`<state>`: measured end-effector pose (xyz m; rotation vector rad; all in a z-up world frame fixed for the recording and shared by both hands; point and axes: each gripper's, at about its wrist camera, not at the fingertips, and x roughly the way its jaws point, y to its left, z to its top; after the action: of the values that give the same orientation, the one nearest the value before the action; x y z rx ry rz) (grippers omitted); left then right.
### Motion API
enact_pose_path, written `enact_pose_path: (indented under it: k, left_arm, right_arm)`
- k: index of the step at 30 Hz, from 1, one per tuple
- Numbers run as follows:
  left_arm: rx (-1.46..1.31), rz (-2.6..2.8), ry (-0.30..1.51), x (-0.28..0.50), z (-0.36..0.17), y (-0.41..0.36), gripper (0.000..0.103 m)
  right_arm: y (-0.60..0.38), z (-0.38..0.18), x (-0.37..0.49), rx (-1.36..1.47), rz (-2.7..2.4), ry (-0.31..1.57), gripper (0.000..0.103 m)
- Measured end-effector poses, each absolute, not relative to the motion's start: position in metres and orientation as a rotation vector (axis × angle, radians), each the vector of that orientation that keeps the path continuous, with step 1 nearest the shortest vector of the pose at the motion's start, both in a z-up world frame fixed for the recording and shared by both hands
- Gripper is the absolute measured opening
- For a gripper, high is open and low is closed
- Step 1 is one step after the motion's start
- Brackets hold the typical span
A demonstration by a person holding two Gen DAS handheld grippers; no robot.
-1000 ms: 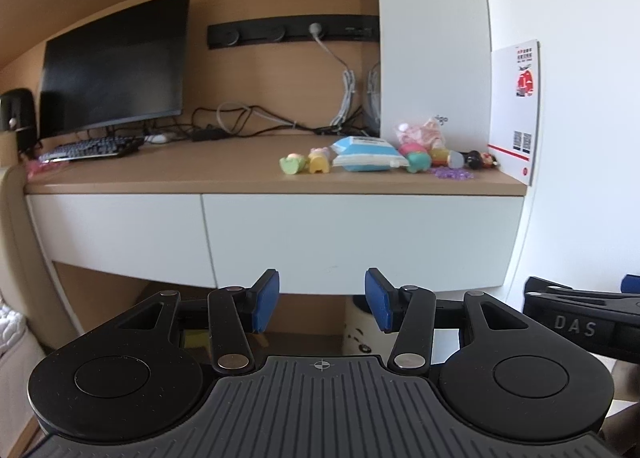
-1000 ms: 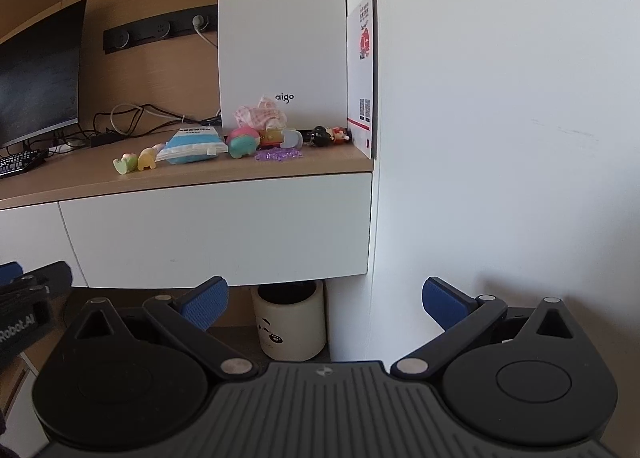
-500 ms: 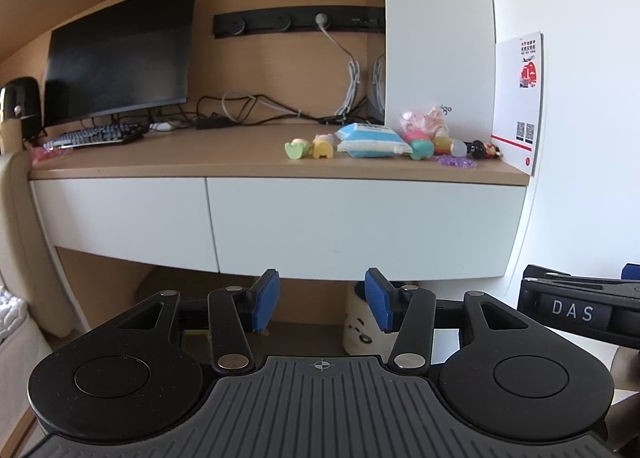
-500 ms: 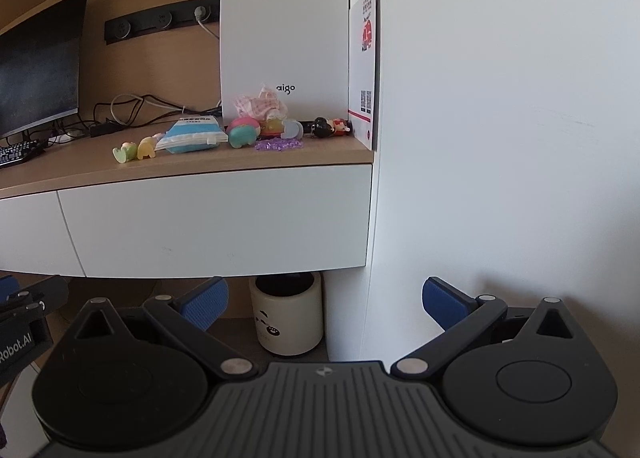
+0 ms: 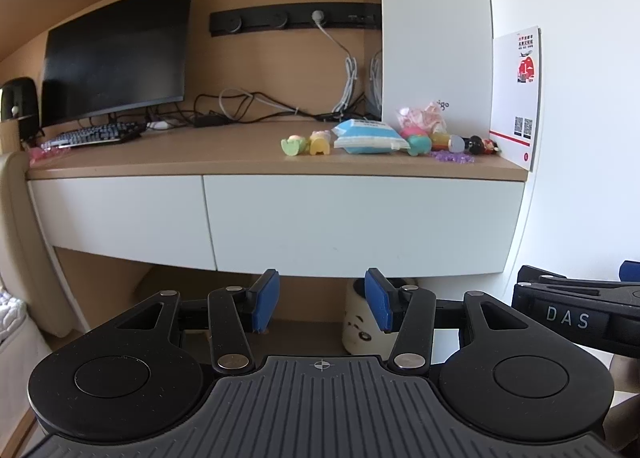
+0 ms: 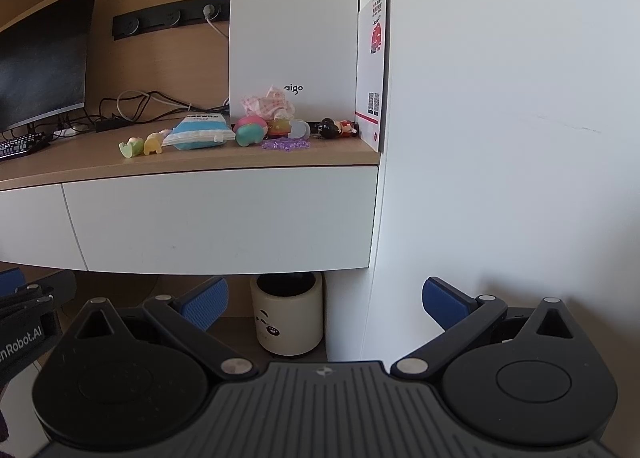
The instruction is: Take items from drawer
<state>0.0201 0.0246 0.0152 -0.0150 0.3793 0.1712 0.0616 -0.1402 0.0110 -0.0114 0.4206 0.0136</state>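
Note:
A white drawer front (image 5: 360, 222) (image 6: 220, 218) is flush with the desk, closed, and a second one (image 5: 116, 214) sits to its left. On the wooden desk top (image 5: 208, 154) lie small toys: a green one (image 5: 294, 146) (image 6: 131, 148), a yellow one (image 5: 320, 143), a blue tissue pack (image 5: 368, 137) (image 6: 200, 133), a teal and pink toy (image 6: 250, 131), purple beads (image 6: 286, 144) and a black figurine (image 6: 336, 128). My left gripper (image 5: 322, 300) is open and empty, below the drawer. My right gripper (image 6: 324, 300) is open wide and empty.
A white computer case (image 5: 434, 38) stands at the desk's right end, with a monitor (image 5: 116, 66), keyboard (image 5: 92, 135) and cables (image 5: 248, 106) to the left. A cream bin (image 6: 287, 316) stands under the desk. A white wall (image 6: 500, 138) runs along the right.
The desk and drawers sit slightly lower in both views at first, then higher; both grippers stay open and empty and hardly shift.

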Motion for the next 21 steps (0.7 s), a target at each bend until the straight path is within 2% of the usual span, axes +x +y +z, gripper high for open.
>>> enact_pose_path:
  k: [21]
  left_arm:
    - [-0.004,0.157,0.374,0.0190,0.0153,0.0212,0.052]
  right_arm:
    - [-0.1356,0.0120,0.0589,-0.019,0.028,0.418,0.103]
